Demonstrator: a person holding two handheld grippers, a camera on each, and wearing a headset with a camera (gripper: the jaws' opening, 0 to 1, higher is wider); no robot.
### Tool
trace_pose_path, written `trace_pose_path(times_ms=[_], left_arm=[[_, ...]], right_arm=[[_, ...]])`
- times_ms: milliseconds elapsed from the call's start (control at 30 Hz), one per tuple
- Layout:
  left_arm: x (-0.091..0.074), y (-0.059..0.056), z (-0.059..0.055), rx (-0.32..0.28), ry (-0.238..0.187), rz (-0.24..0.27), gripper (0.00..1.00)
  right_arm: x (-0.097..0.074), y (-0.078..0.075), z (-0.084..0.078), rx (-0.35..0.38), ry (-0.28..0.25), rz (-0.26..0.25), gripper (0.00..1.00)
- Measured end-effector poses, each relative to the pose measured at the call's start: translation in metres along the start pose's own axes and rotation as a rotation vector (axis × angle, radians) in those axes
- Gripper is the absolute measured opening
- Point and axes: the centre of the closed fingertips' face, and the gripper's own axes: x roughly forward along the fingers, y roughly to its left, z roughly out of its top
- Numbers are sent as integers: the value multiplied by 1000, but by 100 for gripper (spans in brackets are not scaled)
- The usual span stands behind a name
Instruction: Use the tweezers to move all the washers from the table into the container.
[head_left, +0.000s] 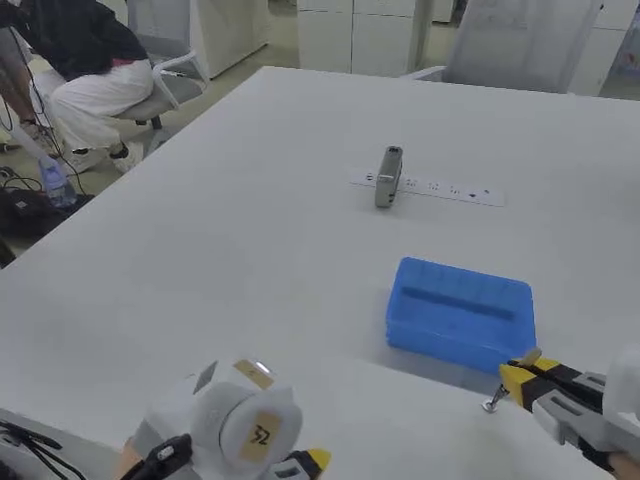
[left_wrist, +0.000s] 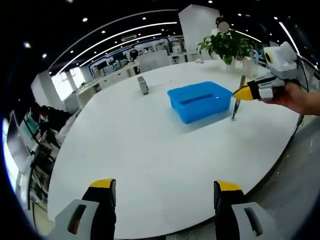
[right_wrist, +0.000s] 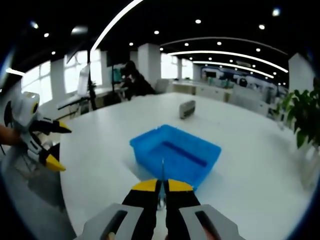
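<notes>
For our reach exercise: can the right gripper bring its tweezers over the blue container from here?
Probably yes: the right gripper holds the tweezers beside the blue container, nothing between.

My left gripper (left_wrist: 165, 185) has black fingers (left_wrist: 102, 200) capped in yellow, with pale grey bodies behind them. My right gripper (right_wrist: 162, 186) matches, and behind the left fingers sits a rounded white housing (head_left: 225, 415) bearing a yellow numbered label (head_left: 262, 435).

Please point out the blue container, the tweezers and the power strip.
blue container (head_left: 440, 342), head view, near side wall.
tweezers (left_wrist: 234, 110), left gripper view, lower shaft.
power strip (head_left: 450, 189), head view, top face.
</notes>
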Motion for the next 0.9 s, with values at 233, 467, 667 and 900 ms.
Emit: trace_pose_path(times_ms=[233,467,667,900], left_arm=[[0,1,0,-6,-3,5,81],[0,2,0,-9,-4,12,81],[-1,2,-1,-11,2,16,81],[-2,2,-1,-11,5,17,81]], right_arm=[[-12,-1,42,58,-100,33,1],[-23,-13,85,96,-203,10,1],[-12,-22,91,54,-197,-20,1],[14,-29,60,3,-93,-58,1]])
